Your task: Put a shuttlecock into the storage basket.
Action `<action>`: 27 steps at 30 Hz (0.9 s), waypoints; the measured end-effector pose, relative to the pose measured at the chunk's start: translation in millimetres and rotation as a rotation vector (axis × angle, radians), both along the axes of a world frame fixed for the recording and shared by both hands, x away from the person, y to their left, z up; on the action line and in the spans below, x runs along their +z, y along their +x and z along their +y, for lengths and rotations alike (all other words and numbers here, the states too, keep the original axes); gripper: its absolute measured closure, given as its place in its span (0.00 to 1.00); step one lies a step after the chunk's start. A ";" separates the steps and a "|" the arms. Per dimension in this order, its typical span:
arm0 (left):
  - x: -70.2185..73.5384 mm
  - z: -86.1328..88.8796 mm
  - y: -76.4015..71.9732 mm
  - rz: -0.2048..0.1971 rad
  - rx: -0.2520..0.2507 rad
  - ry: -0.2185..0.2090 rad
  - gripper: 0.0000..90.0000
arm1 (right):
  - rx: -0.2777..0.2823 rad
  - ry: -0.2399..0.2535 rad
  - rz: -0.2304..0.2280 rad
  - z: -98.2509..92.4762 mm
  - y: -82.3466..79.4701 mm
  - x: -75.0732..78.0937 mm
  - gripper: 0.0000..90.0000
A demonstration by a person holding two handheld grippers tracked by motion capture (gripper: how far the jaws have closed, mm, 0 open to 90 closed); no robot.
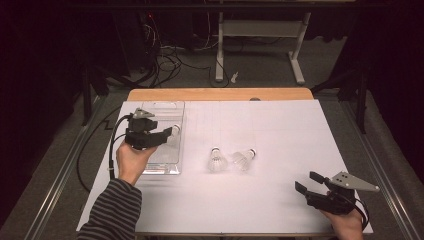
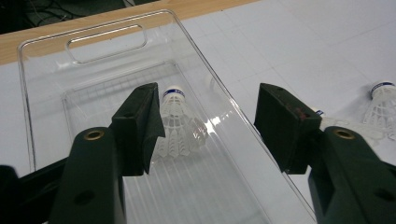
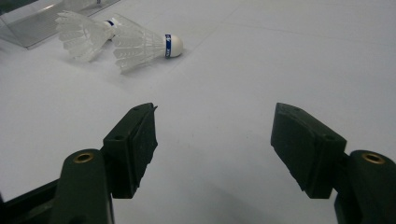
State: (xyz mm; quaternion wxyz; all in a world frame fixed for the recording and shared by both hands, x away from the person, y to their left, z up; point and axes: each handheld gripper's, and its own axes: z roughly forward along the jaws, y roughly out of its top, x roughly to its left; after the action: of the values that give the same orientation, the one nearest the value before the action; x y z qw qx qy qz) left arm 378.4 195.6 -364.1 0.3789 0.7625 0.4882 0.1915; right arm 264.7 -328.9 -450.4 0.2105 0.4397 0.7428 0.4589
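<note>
A clear plastic tray (image 1: 159, 106) (image 2: 196, 46) lies at the table's left, and a white shuttlecock (image 1: 174, 129) (image 2: 173, 122) rests inside it. My left gripper (image 1: 167, 133) (image 2: 208, 126) hovers open just above the tray, the shuttlecock lying beyond its left jaw and free of the pads. Two more shuttlecocks (image 1: 216, 160) (image 1: 244, 158) lie side by side mid-table; the right gripper view has them at the upper left (image 3: 81, 32) (image 3: 140, 44). My right gripper (image 1: 307, 182) (image 3: 215, 135) stands open near the front right corner with nothing between its jaws.
A white sheet (image 1: 270, 125) covers the table, with a wooden edge (image 1: 220, 94) at the far side. Beyond it are a white desk frame (image 1: 297, 55) and cables (image 1: 170, 62) on the floor. The tray's corner (image 3: 28, 28) lies left of the two shuttlecocks.
</note>
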 end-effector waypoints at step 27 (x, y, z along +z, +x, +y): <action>-4.3 13.7 -36.8 -0.082 0.002 -0.062 0.47 | -0.007 0.010 -0.006 -1.1 0.4 0.6 0.35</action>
State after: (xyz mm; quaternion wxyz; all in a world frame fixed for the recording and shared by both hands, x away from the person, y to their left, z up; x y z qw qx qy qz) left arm 341.7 209.3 -368.5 0.4216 0.7416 0.4787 0.2077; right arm 265.0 -330.1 -449.8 0.2122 0.4420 0.7381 0.4635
